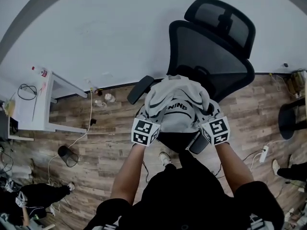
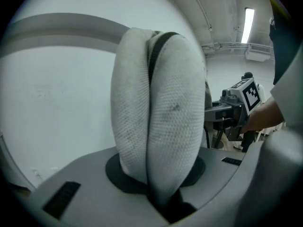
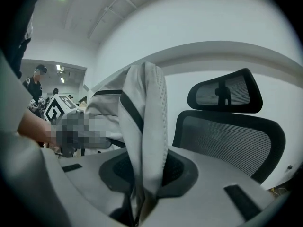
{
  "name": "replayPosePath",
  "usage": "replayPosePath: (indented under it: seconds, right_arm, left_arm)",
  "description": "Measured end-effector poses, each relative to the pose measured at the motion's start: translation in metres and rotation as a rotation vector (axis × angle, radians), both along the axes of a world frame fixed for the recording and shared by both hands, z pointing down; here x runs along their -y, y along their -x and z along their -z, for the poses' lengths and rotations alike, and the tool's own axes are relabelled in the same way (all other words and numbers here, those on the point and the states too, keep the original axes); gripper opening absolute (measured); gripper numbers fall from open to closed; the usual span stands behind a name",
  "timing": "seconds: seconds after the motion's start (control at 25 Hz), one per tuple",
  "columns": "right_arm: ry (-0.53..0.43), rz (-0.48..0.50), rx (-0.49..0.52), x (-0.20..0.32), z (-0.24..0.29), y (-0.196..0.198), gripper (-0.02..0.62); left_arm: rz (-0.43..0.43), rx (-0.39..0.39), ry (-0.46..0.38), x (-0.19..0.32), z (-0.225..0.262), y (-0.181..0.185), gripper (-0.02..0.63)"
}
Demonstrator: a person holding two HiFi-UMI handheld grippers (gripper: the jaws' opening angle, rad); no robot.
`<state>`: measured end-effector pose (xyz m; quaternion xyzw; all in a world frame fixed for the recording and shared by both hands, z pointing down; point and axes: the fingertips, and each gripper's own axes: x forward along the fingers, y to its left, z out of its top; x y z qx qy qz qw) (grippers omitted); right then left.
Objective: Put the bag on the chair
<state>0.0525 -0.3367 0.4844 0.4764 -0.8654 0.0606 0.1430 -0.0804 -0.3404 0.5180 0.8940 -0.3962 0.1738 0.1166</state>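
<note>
The grey bag (image 1: 175, 107) is over the office chair's (image 1: 218, 63) seat, with wooden floor (image 1: 105, 147) open on both sides. Both forearms reach forward. The left gripper (image 2: 158, 193) and right gripper (image 3: 139, 193) each clamp its fabric.

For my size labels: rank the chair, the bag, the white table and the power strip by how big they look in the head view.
Largest: chair.
Next: bag and white table look about alike. The bag is held up nearer the camera, so I won't rank them.
Smallest: power strip.
</note>
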Motion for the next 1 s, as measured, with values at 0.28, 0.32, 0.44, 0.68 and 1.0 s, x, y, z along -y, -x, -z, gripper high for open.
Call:
replayPosePath:
  seconds: [0.28,0.32,0.44,0.68,1.0]
  right_arm:
    - [0.094,0.043,-0.039,0.037,-0.05,-0.02,0.103]
    - [0.108,0.048,-0.045,0.042,-0.059,-0.02,0.103]
    - [0.147,0.068,-0.064,0.056,-0.083,-0.016,0.103]
    - [0.205,0.089,-0.083,0.084,-0.13,-0.01,0.104]
    - [0.232,0.114,-0.094,0.127,-0.163,0.004,0.104]
  left_arm:
    - [0.007,0.012,0.104,0.032,-0.052,-0.022,0.103]
    - [0.012,0.014,0.118,0.036,-0.06,-0.022,0.103]
    - [0.03,0.024,0.157,0.046,-0.083,-0.019,0.103]
    - [0.065,0.039,0.243,0.068,-0.131,-0.015,0.103]
    - [0.105,0.057,0.275,0.106,-0.163,-0.001,0.104]
